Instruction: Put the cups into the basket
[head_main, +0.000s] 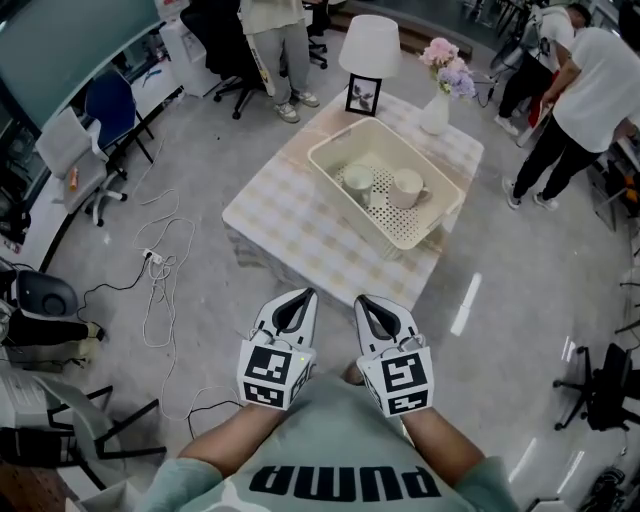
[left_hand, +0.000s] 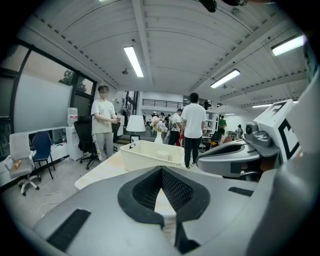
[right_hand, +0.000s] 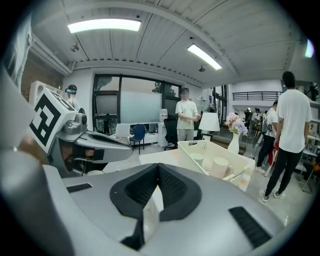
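L gripper (head_main: 298, 300) & R gripper (head_main: 370, 303): jaws shut, empty, short of table (head_main: 280, 215) near edge; cups (head_main: 358, 182) in basket (head_main: 330, 150).

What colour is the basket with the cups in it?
The basket is cream, clearest in the head view.

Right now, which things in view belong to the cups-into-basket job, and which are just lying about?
Job: white basket; left cup and right cup, both already inside it; left gripper and right gripper, both shut and empty.

Lying about: table lamp; picture frame; vase of flowers; floor cables; blue office chair.
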